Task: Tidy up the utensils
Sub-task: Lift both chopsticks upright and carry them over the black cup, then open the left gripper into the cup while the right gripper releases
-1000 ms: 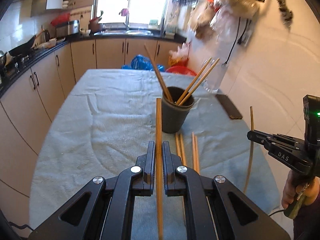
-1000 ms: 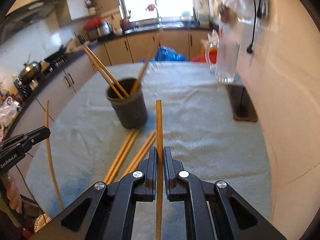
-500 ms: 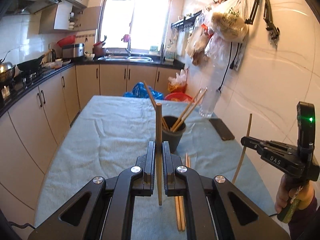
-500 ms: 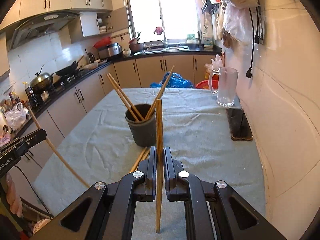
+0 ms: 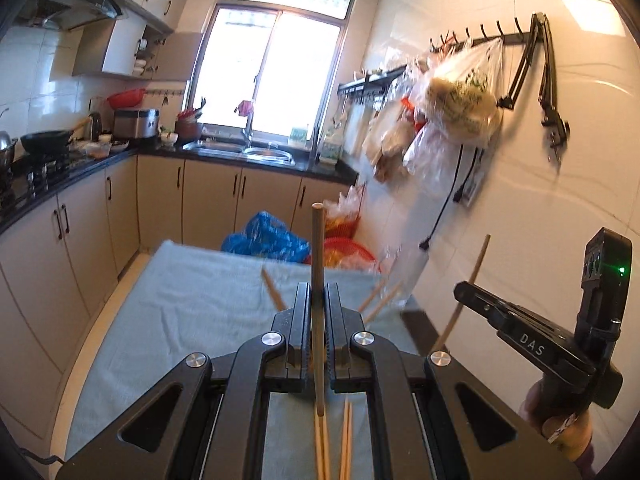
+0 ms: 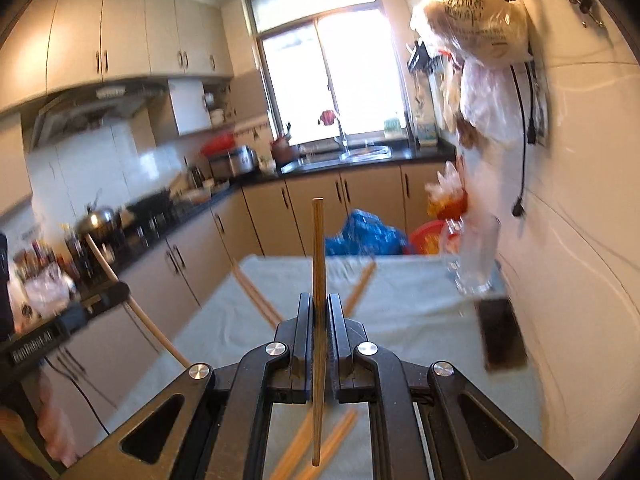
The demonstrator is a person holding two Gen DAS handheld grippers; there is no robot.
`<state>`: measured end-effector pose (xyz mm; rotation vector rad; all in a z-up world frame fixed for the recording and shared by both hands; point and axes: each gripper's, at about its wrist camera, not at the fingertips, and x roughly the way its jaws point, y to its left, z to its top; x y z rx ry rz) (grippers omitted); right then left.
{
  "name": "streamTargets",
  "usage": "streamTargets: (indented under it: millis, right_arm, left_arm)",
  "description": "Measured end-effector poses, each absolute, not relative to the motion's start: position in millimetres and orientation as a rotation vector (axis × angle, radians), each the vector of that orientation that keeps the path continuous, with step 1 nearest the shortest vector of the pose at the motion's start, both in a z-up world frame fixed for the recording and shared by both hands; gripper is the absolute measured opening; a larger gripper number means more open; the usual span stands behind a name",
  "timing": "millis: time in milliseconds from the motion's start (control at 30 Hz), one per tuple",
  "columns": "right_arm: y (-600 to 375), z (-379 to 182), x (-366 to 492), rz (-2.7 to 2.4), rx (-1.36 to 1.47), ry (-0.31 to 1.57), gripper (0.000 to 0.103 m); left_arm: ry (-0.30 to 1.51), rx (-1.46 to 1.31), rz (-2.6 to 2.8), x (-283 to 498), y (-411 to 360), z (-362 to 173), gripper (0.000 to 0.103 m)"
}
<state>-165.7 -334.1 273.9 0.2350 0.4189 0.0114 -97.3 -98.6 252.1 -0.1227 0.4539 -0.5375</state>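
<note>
Risk first, at the left: the left gripper has its jaws pressed onto a single chopstick, gripped near mid-length and standing almost upright. So thin a stick could pivot or slide in the jaws if it knocks anything on the way down. At about 3 o'clock in the left view the right gripper pinches a second chopstick in the same way, its jaws closed on it. If both are brought to one narrow opening together, the sticks may cross or jam.

The holder itself is hidden behind the jaws in both views; only the tips of three chopsticks leaning in it show. Loose chopsticks lie on the table at 6 o'clock. At 2 o'clock a clear glass pitcher stands, apparently empty, near enough to be clipped.
</note>
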Motion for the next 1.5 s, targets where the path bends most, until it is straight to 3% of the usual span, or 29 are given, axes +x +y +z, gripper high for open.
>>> streamTargets:
  millis: [300, 667, 733, 767, 867, 933, 1067, 1200, 1333, 1500]
  right_arm:
    - [-344, 278, -106, -0.022, 0.324, 0.322, 0.007]
    - [-353, 211, -74, -0.045, 0.367, 0.466, 0.008]
    - [-355, 206, -74, -0.045, 0.368, 0.480, 0.009]
    - [-355, 205, -74, -0.049, 0.363, 0.488, 0.009]
    - [-355, 205, -76, -0.054, 0.356, 0.501, 0.025]
    - [-356, 208, -81, -0.056, 0.357, 0.496, 0.038]
    - [-356, 219, -93, -0.063, 0.341, 0.484, 0.039]
    - [-353, 232, -115, -0.071, 0.313, 0.476, 0.050]
    - [-348, 236, -140, -0.074, 0.258, 0.517, 0.060]
    - [-346, 214, -160, -0.034, 0.213, 0.664, 0.065]
  left_arm:
    - [0.451, -0.117, -0.507, -31, -137, 253, 0.006]
    - [0.564, -0.099, -0.473, -1, -148, 200, 0.006]
    - [0.571, -0.101, -0.472, -3, -146, 197, 0.008]
    - [0.572, -0.104, -0.472, -6, -144, 196, 0.014]
    - [0.554, -0.116, -0.452, -15, -137, 201, 0.035]
    - [0.533, -0.125, -0.445, -24, -128, 207, 0.038]
    - [0.496, -0.135, -0.430, -48, -106, 221, 0.048]
    - [0.461, -0.147, -0.407, -78, -80, 226, 0.057]
    - [0.463, -0.114, -0.377, -107, -63, 214, 0.059]
    - [0.571, -0.053, -0.404, -120, -67, 176, 0.062]
